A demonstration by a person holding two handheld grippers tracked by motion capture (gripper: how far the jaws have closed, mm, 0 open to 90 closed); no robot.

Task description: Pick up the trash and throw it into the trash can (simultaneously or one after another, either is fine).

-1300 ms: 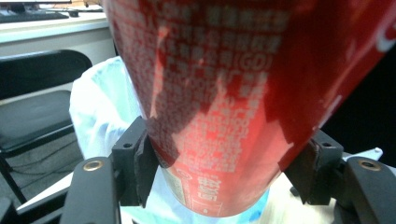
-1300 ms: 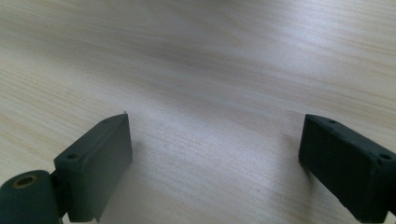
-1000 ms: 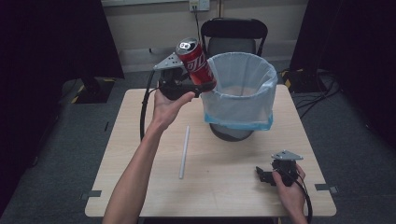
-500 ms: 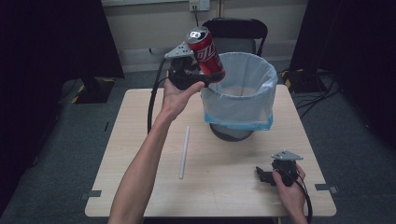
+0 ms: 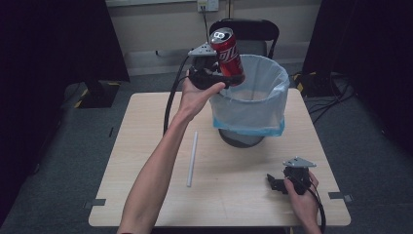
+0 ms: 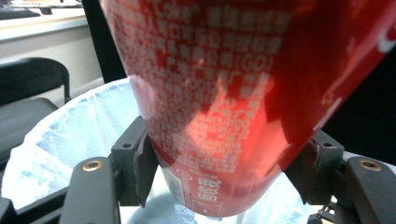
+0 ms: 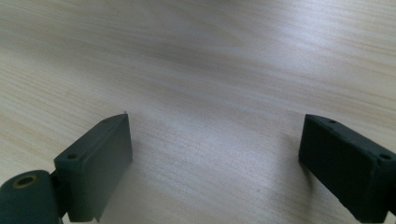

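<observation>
Left gripper (image 5: 221,73): raised above the far half of the table (image 5: 146,195), held in the left hand (image 5: 197,95); jaws clamped on a red can (image 5: 227,56), one jaw on each side of its lower body. The can is tilted, top end up and leaning away from the bin's centre; it sits over the near-left rim of the bin (image 5: 251,105), well clear of the tabletop. In the left gripper view the can (image 6: 233,102) stands between the two black jaws, both pressed against its wall; white printed text covers its red surface; the bin's liner (image 6: 84,126) lies below and behind it.

Bin: dark body, lined with a pale blue-white bag folded over the rim; standing upright on the far right part of the table; interior contents cannot be told.

Straw (image 5: 192,158): white, lying flat on the table near its centre, lengthwise toward the person, well apart from the bin's base and from both grippers.

Right gripper (image 5: 277,184): low at the near right corner of the table, held in the right hand (image 5: 302,200); in the right gripper view its jaws are spread wide over bare wood (image 7: 210,70), nothing between them.

A black chair (image 5: 253,29) stands behind the table, beyond the bin.
</observation>
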